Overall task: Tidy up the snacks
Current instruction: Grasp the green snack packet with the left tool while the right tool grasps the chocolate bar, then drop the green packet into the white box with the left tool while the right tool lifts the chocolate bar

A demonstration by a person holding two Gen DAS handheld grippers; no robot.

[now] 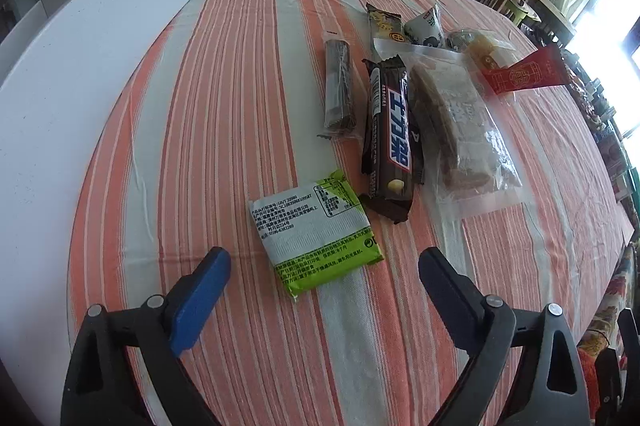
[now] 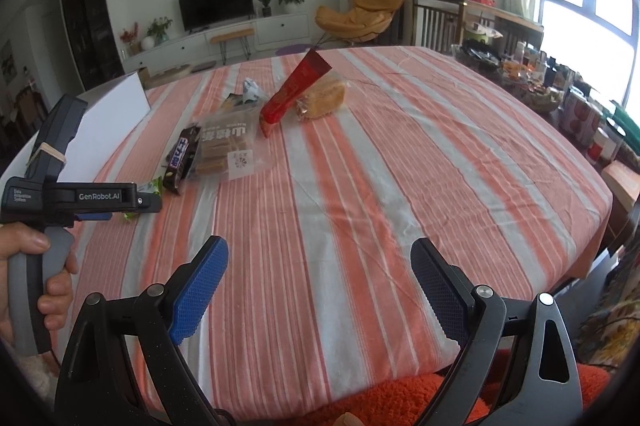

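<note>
Snacks lie on a striped tablecloth. In the left wrist view a green and white packet lies just ahead of my open, empty left gripper. Beyond it are a brown chocolate bar, a clear bag of biscuits, a dark thin bar, a red packet and several small packets. My right gripper is open and empty over bare cloth near the table's front edge. The right wrist view shows the left gripper, the chocolate bar, the biscuit bag, the red packet and a bread packet.
A white board lies on the table's left side. The striped tablecloth covers the table. Jars and boxes crowd a side surface at the right. Chairs stand beyond the far edge.
</note>
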